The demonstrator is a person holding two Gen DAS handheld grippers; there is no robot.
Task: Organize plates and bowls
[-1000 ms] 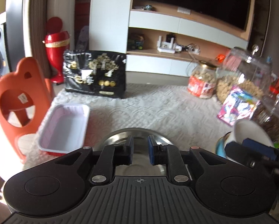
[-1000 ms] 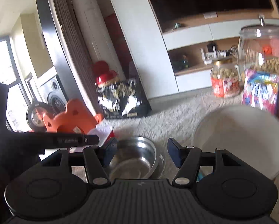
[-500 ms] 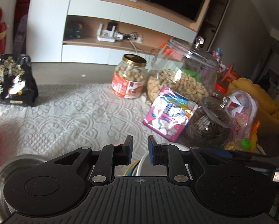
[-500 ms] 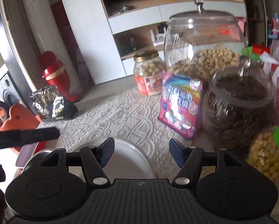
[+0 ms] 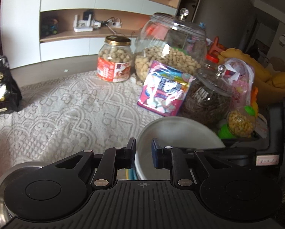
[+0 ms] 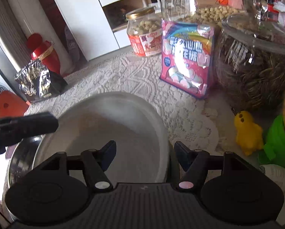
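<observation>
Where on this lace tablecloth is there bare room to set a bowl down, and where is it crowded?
Free: the lace tablecloth between the black snack bag, the red-labelled jar and the white bowl. Crowded: the right side, around the lidded glass jars and pink packet.

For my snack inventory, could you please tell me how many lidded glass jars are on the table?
3: a gold-lidded nut jar at the back, a large peanut jar beside it, and a seed jar behind the pink bag. Clutter may hide others.
</observation>
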